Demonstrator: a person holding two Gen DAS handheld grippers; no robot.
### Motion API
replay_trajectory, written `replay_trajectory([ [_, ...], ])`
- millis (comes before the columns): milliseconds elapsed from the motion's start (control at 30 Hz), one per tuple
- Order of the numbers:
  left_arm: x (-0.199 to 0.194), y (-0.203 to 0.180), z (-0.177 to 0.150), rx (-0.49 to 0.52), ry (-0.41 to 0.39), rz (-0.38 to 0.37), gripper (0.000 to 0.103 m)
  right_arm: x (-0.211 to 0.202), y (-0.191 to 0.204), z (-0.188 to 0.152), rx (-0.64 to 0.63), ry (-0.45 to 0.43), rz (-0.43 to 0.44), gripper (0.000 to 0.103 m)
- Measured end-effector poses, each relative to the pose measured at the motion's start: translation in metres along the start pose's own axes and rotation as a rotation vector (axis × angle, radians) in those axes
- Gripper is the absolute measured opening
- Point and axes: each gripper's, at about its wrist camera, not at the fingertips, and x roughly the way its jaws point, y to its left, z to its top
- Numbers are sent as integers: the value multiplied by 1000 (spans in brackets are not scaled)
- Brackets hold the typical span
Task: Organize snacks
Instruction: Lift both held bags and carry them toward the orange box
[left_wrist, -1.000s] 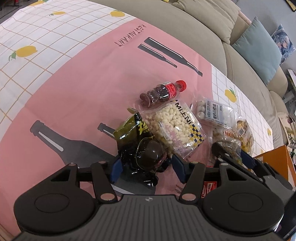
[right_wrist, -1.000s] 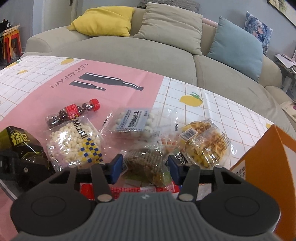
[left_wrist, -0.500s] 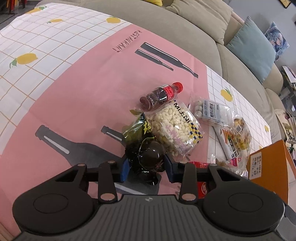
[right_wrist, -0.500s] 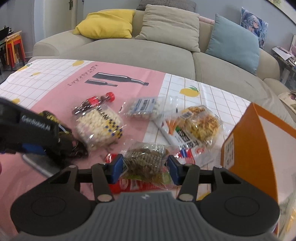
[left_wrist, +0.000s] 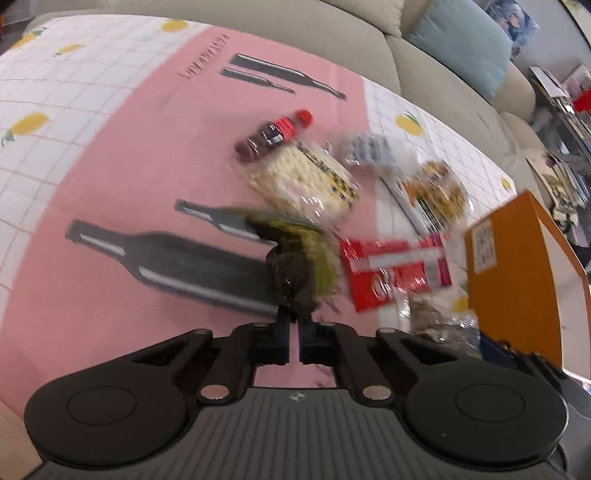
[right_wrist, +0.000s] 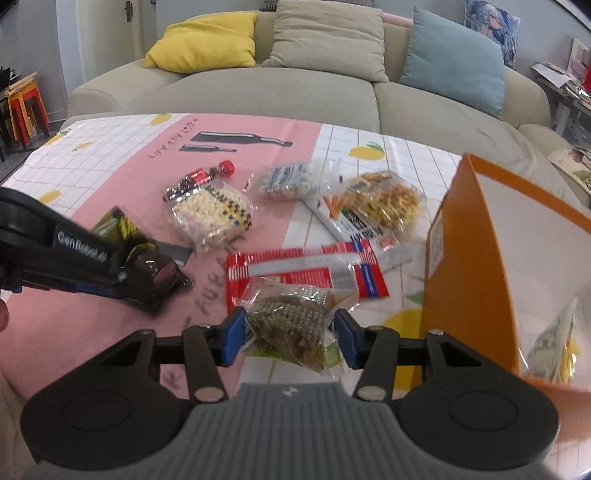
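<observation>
My left gripper (left_wrist: 294, 320) pinches the dark snack bag (left_wrist: 295, 266) by its edge, probably thin, so it may slip; my right gripper (right_wrist: 291, 336) holds the clear packet (right_wrist: 291, 321) near the orange box (right_wrist: 469, 266).

My right tongs (right_wrist: 291, 334) are black linkage arms with silver pivot screws, blue pads, two round black discs and a ribbed grey housing bearing a small emblem, and my left tongs (left_wrist: 293, 325) match, with white "GenRobot.AI" lettering along their black side.
</observation>
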Motion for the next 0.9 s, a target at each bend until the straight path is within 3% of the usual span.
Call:
replay_trajectory([
  [667,-37,-25,-14,122,-76,-52,0,-31,-12,-8,60,-33,45,51],
  [900,-27,-38,-25,226,-65,-11,1,-34,-17,-14,83,-20,56,51],
])
